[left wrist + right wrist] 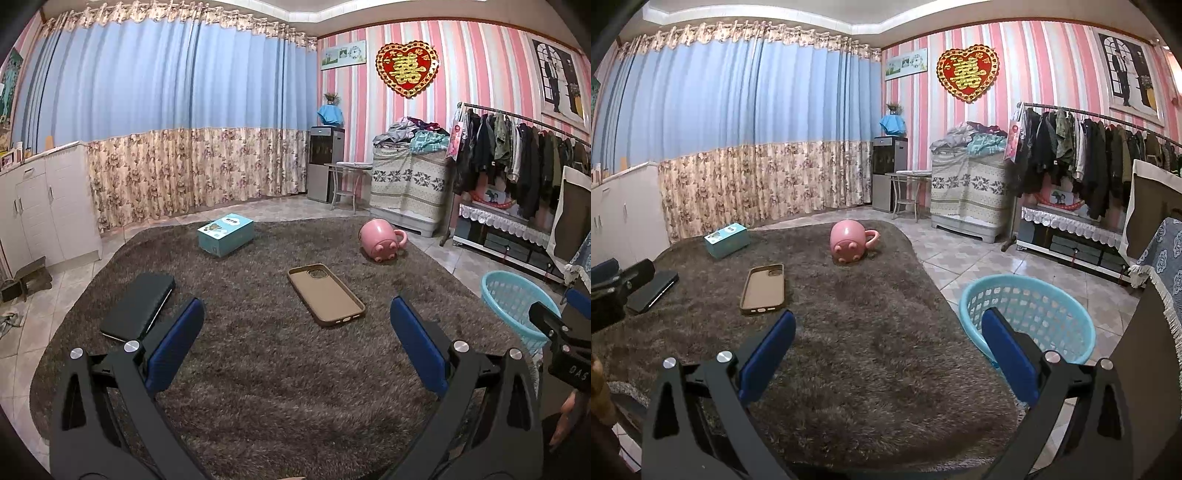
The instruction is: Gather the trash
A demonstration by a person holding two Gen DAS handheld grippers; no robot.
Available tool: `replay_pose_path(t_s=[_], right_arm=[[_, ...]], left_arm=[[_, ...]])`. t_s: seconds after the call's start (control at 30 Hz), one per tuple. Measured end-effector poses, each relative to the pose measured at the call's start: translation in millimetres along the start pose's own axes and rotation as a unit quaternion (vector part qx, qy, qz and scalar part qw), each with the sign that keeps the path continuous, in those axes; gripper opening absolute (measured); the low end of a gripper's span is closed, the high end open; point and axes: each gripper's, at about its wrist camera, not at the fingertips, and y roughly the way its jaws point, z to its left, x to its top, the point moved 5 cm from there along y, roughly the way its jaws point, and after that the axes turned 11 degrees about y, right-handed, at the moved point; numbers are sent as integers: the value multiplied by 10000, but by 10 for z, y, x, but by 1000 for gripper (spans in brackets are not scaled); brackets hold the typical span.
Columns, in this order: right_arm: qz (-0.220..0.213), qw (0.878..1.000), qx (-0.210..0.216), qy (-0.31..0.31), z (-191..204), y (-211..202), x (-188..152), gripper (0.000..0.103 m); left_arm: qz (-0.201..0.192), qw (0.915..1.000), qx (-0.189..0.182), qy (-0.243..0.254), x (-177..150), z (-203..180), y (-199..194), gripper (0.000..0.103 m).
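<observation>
On the brown shaggy rug [266, 369] lie a tan phone case [325, 295], a black flat device [138, 306], a teal box [226, 234] and a pink pig mug [382, 240] tipped on its side. A light-blue basket [1027, 314] stands on the tiles off the rug's right edge. My left gripper [297, 317] is open and empty above the rug, short of the phone case. My right gripper [888, 328] is open and empty, its right finger in front of the basket. The phone case [764, 290], the mug [849, 242] and the box [727, 240] also show in the right wrist view.
White cabinets [40, 206] stand left. A clothes rack [517, 158], a covered unit with piled clothes [410, 181], a small table and a water dispenser [325, 162] line the far right wall. Tiled floor [979, 258] surrounds the rug.
</observation>
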Motion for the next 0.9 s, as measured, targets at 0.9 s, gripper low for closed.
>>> replay_pose_path(t_s=[0.9], right_arm=[[-148, 9998, -115, 18, 14, 8, 64, 99]], left_arm=[[-155, 9998, -72, 64, 88, -62, 2, 98]])
